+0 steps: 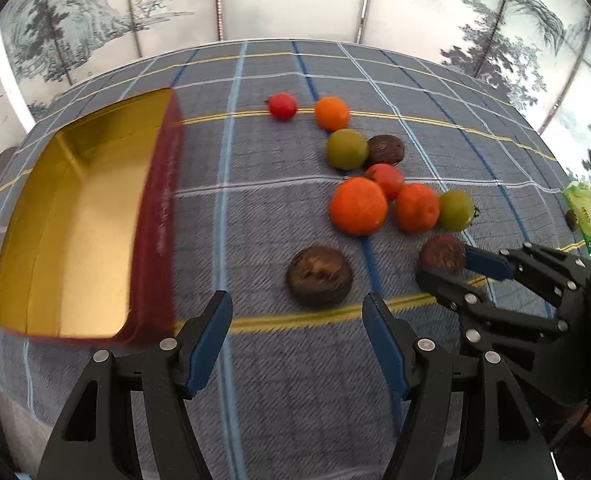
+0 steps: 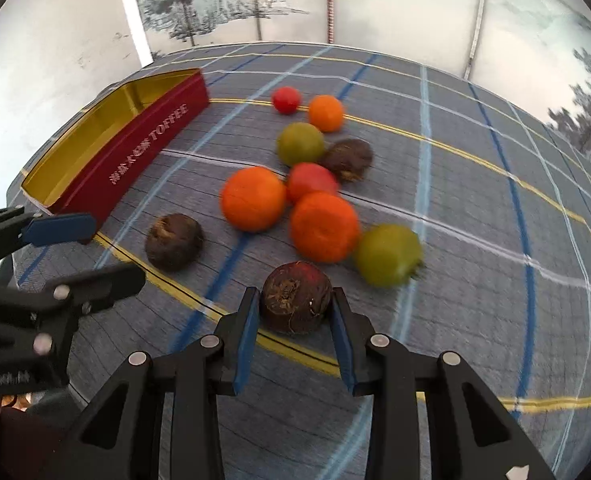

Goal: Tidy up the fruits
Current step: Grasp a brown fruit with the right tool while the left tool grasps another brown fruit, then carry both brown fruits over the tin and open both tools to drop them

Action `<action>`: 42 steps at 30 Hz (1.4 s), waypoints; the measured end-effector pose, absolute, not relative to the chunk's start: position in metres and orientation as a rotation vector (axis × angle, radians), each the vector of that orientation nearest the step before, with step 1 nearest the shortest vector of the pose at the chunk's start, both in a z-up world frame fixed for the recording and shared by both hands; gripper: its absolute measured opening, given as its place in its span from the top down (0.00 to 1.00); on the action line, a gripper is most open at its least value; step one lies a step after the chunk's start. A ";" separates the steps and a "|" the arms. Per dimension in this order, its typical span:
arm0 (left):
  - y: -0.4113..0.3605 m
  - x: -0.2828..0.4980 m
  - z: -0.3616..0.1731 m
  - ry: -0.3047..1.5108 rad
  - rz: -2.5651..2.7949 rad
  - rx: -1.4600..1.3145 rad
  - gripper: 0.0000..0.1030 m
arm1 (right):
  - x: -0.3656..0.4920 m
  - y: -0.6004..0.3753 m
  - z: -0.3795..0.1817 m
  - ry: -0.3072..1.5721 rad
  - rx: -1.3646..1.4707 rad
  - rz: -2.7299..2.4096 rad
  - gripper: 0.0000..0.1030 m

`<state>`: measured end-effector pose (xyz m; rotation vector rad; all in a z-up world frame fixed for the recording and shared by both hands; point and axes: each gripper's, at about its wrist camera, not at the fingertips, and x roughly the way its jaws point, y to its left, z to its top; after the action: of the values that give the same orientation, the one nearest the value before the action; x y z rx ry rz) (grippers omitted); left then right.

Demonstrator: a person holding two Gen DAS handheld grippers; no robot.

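Right at my lens, the right gripper (image 2: 295, 312) has its blue pads pressed on either flank of a dark brown fruit (image 2: 296, 298), so I read the jaws as clamped on it, with the fruit resting on the checked tablecloth (image 2: 475, 208). My left gripper (image 1: 297, 316) hangs with its jaws apart and nothing between them.

I place everything from the red tin (image 2: 143, 152), gold inside and with no fruit in the part I can see. The held fruit lies well to the right of the tin, on the near side of the pile. A second brown fruit (image 1: 319, 276) sits between the tin and my held one, just ahead of the left jaws and a touch right of their centre line. Beyond, further from the tin's near corner, cluster two large oranges (image 2: 253, 198), a red fruit, two green ones, a third brown fruit, then a small orange and a small red one farthest back.

My judgement: the move ahead turns on the tin lying left of the right gripper, across the left gripper's path. The fruit is round, so no long axis matters. The left hand is nearer the tin; the right must lift and carry leftward over the loose brown fruit.
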<state>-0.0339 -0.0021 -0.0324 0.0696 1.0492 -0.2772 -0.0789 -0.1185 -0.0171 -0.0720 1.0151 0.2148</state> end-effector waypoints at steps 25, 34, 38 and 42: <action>0.044 -0.006 0.014 0.975 -0.260 0.070 0.60 | -0.080 -0.126 -0.018 1.009 -0.031 0.202 0.69; 0.139 0.027 -0.018 1.069 -0.027 0.105 0.60 | -0.076 -0.122 -0.018 1.022 -0.041 0.181 0.69; 0.158 0.034 -0.040 1.109 0.007 0.111 0.60 | -0.076 -0.120 -0.017 1.035 -0.040 0.182 0.69; 0.169 0.039 -0.055 1.135 0.013 0.095 0.60 | -0.073 -0.115 -0.007 1.020 -0.044 0.193 0.69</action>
<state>0.0392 0.1695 -0.0545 0.0952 1.1353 0.0132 -0.0731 -0.1146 -0.0070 -0.0443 1.0203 0.1926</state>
